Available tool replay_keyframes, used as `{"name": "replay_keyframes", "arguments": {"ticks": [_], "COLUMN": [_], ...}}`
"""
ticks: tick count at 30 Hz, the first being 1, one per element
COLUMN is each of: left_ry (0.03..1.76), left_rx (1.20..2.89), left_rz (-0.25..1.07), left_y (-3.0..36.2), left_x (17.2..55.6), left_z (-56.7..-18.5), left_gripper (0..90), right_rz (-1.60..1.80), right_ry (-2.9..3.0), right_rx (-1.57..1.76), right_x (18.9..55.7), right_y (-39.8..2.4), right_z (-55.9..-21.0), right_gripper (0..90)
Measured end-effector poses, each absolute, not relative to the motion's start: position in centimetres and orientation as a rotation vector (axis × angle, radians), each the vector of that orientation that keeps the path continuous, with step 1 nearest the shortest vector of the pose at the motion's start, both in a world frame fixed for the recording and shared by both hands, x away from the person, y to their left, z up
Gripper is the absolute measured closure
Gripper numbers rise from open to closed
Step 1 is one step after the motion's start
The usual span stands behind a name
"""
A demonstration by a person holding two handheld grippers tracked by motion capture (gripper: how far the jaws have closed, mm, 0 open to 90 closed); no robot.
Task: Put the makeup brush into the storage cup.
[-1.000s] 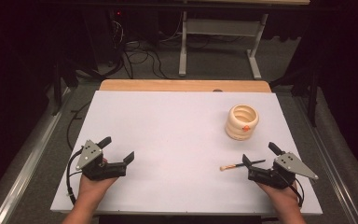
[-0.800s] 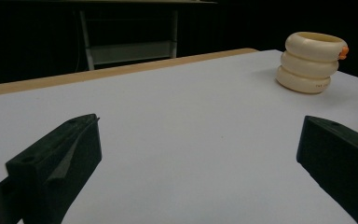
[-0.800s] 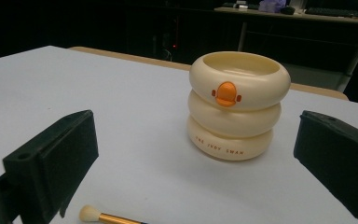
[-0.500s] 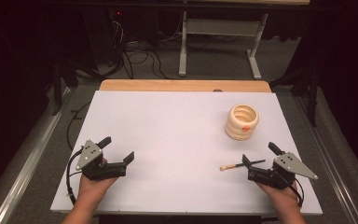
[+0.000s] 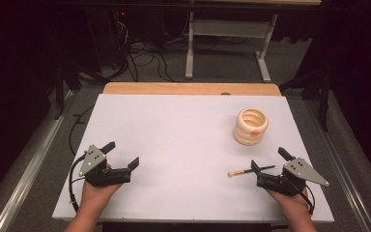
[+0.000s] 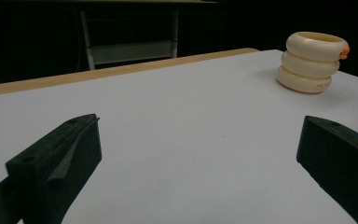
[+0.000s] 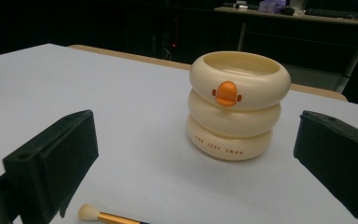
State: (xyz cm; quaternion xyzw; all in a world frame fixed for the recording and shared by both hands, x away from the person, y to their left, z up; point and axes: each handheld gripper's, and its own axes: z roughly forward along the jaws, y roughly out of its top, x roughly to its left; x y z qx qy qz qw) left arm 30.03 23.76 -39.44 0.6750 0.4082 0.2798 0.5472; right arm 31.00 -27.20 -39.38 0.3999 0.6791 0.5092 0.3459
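Both grippers' jaws gape wide, left gripper (image 5: pixel 121 156) and right gripper (image 5: pixel 267 160) holding nothing.

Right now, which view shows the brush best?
High view: the whole brush lies on the table by the right gripper, pale tip to dark handle. The right gripper view catches just its tip and gold ferrule at the bottom edge; the left gripper view, a sliver at the right edge.
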Motion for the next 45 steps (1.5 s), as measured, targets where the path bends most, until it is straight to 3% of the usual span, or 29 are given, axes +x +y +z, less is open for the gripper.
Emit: {"name": "replay_keyframes", "arguments": {"ticks": [45], "left_ry": [0.978], "left_rx": [1.621], "left_rz": [0.634], "left_y": [23.69], "left_x": [30.18], "left_z": [-39.47], "left_gripper": [0.5], "right_rz": [1.233], "right_ry": [1.839], "right_rx": [1.09], "right_x": [31.56], "right_y": [-26.96], "right_z": [-40.19], "right_gripper": [1.3]}}
